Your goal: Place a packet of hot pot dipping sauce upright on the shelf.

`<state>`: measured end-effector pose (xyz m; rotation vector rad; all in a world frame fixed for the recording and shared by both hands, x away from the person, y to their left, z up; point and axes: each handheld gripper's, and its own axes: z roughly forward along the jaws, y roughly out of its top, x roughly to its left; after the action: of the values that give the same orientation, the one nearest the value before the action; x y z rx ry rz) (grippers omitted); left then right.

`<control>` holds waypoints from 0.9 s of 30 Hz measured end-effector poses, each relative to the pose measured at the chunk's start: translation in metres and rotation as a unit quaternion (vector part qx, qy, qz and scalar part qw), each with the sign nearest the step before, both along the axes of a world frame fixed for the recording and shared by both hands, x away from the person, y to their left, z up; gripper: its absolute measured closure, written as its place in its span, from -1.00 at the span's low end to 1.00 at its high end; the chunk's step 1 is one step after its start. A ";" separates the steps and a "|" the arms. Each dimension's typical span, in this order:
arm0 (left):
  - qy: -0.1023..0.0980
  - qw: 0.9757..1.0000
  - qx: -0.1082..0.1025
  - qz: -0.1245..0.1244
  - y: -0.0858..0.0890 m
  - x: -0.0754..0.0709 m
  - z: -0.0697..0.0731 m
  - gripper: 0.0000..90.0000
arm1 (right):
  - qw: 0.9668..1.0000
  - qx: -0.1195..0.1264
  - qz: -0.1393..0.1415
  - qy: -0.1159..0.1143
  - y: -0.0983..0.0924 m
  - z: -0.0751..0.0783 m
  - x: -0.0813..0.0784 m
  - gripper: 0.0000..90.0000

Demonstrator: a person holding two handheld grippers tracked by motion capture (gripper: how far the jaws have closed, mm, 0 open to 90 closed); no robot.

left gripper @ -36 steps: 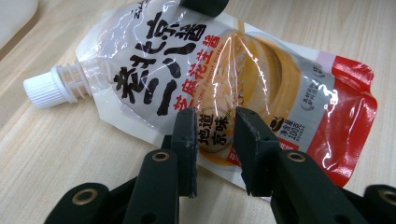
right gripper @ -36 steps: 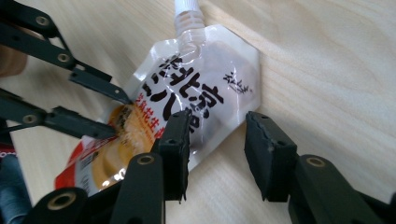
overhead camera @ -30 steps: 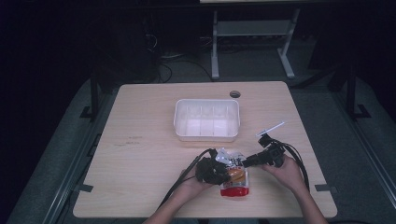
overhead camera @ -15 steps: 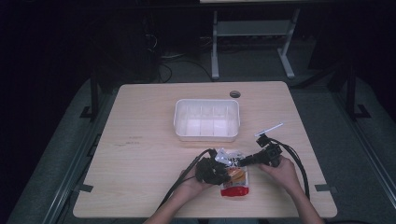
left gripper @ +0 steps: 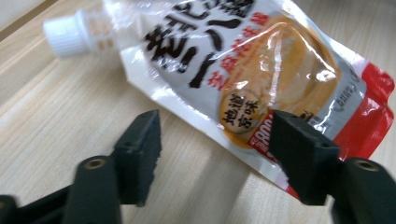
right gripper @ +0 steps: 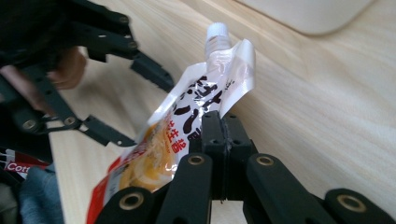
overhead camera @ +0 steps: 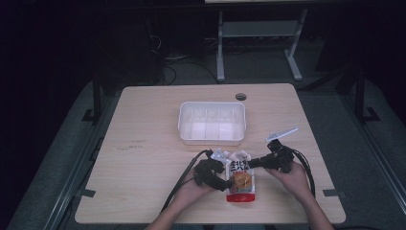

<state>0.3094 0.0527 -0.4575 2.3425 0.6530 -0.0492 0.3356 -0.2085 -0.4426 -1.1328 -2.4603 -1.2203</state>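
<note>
A spouted food pouch [overhead camera: 241, 178], silver and orange with a red bottom and a white cap [left gripper: 63, 35], lies near the table's front edge. My left gripper [left gripper: 217, 135] is open. Its jaws have just been opening and now straddle the pouch's lower half without pressing it. From the right, my right gripper [right gripper: 222, 123] has just closed, and its jaws pinch the pouch's [right gripper: 187, 126] side edge below the spout. The right gripper view also shows the left gripper [right gripper: 140, 107], spread wide beside the pouch. In the high view the left gripper [overhead camera: 225, 176] and right gripper [overhead camera: 252, 164] flank the pouch.
A white plastic tray [overhead camera: 212, 140] with several compartments stands at the table's middle, just beyond the pouch. A round cable hole [overhead camera: 241, 96] sits at the far edge. Cables trail from both grippers toward the front edge. Bare wood extends to the left.
The left gripper's jaws have spread apart off the pouch. The right gripper's jaws have come together on the pouch's edge. Both hands have stayed nearly in place.
</note>
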 end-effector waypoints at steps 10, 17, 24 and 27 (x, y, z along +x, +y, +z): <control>0.086 0.990 -0.112 -0.010 0.008 0.009 0.003 -0.11 | 0.997 0.051 0.039 -0.042 -0.006 0.021 -0.016 1.00; 0.083 0.989 -0.124 -0.024 0.009 0.008 0.010 0.55 | 0.994 0.063 0.061 -0.064 -0.007 0.031 -0.023 1.00; 0.062 0.989 -0.127 -0.047 0.008 0.002 0.022 0.97 | 0.990 0.094 0.077 -0.070 -0.017 0.036 -0.026 0.99; 0.048 0.990 -0.119 -0.061 0.006 -0.001 0.026 0.98 | 0.988 0.099 0.091 -0.080 -0.017 0.038 -0.028 0.94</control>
<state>0.3080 0.0585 -0.4312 2.1566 0.5191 -0.2820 0.3080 -0.2251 -0.4045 -0.7689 -2.4208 -1.5090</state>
